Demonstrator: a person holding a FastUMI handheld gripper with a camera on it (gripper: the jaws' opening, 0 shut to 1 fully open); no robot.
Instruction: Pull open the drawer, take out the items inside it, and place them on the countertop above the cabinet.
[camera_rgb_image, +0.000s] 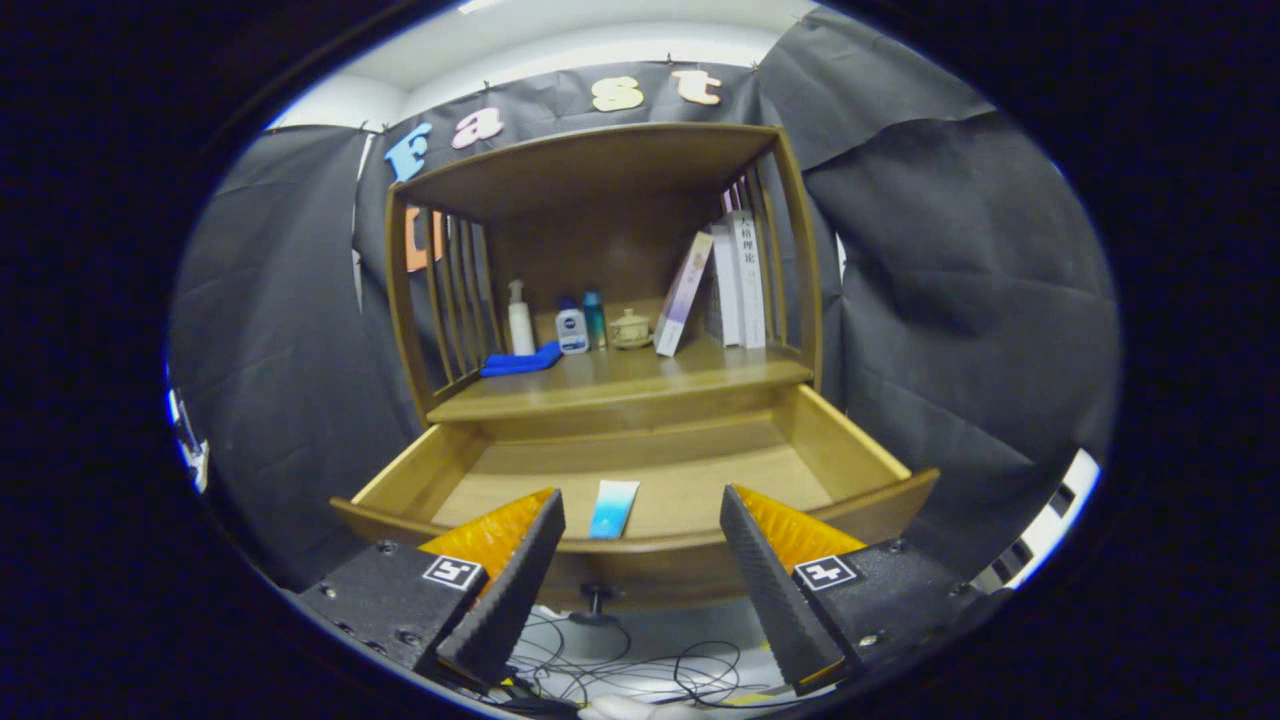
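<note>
Drawer (640, 470) open; tube (613, 507) inside, 12 o'clock of gripper (640, 530). Fingers apart, empty. Step: fetch tube. Next likely: advance, straddle tube, close, lift to countertop (620, 385).

The cabinet (600, 180) and its drawer (640, 545) were of wood with a smooth, satin finish and visible grain. The tube (613, 507) lying in the drawer appeared to be glossy plastic. On the countertop (620, 385), the bottles (572, 328) looked like smooth plastic, the folded cloth (520, 362) soft and matt, the books (735, 280) paper-covered. The gripper (640, 590) stood open, with ribbed, matt fingers (505, 600).
</note>
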